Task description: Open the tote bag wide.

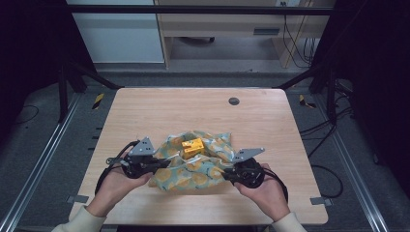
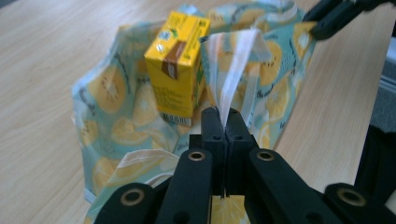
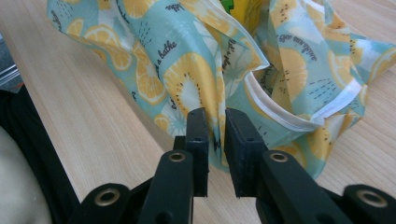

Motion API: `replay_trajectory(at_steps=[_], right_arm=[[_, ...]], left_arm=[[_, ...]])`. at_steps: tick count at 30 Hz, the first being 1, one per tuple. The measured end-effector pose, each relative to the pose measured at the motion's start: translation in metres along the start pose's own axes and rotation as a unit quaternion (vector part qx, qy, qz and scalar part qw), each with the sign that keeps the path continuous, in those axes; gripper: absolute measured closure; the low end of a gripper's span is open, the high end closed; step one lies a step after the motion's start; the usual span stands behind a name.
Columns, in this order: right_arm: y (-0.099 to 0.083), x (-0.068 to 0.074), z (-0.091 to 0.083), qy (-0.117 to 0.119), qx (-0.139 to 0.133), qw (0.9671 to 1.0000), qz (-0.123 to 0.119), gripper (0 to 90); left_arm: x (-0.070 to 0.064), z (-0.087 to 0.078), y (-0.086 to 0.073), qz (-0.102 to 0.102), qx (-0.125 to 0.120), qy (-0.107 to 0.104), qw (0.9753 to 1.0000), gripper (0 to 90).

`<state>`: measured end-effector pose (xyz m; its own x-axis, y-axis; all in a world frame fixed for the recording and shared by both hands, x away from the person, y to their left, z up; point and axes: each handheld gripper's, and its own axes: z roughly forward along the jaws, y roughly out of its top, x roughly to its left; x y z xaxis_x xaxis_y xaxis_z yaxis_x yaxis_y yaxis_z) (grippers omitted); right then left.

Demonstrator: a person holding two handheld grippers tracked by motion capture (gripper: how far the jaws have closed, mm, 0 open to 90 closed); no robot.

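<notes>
The left gripper (image 2: 225,122) has its jaws pressed together on a thin white-backed fold of the lemon-print cloth (image 2: 107,116), which rises from the pinch in a taut strip toward the yellow carton (image 2: 180,65). The right gripper (image 3: 216,126) has its jaws nearly closed, a narrow gap left between them, with a bunched pleat of the same cloth (image 3: 187,74) clamped in that gap. Taking the carton as the landmark, the left pinch sits just beside it on the person's left, and the right pinch lies on the opposite side, a little farther from it. The carton stands upright in the middle of the cloth, whose edges are drawn up around it, loosely gathered rather than flat. Holding two opposite sides this way looks meant to bring them over the carton, so the wrapping seems under way but not closed: the carton's top is uncovered. From the high view, the cloth (image 1: 198,162) and carton (image 1: 193,147) rest on the wooden table (image 1: 159,106) nearer the person's edge, with a small dark round insert (image 1: 234,101) well beyond the carton.
</notes>
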<state>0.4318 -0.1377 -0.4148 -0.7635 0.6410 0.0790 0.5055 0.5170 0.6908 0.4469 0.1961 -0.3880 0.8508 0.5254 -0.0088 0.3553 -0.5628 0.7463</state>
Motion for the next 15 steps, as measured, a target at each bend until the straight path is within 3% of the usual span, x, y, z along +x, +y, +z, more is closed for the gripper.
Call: replay_trajectory(at_steps=[6,9,15], right_arm=[[0.004,0.003,-0.010,-0.007,-0.009,0.9999,-0.003,75.7],[0.006,0.003,-0.012,-0.012,-0.011,0.9998,-0.006,74.7],[0.014,-0.005,-0.014,-0.031,-0.026,0.9992,-0.004,71.0]], left_arm=[[-0.009,0.009,-0.011,0.008,0.018,-0.011,0.9997,89.5],[-0.013,0.013,-0.016,0.016,0.028,-0.007,0.9994,89.4],[-0.019,0.019,-0.030,0.017,0.039,-0.015,0.9990,89.4]])
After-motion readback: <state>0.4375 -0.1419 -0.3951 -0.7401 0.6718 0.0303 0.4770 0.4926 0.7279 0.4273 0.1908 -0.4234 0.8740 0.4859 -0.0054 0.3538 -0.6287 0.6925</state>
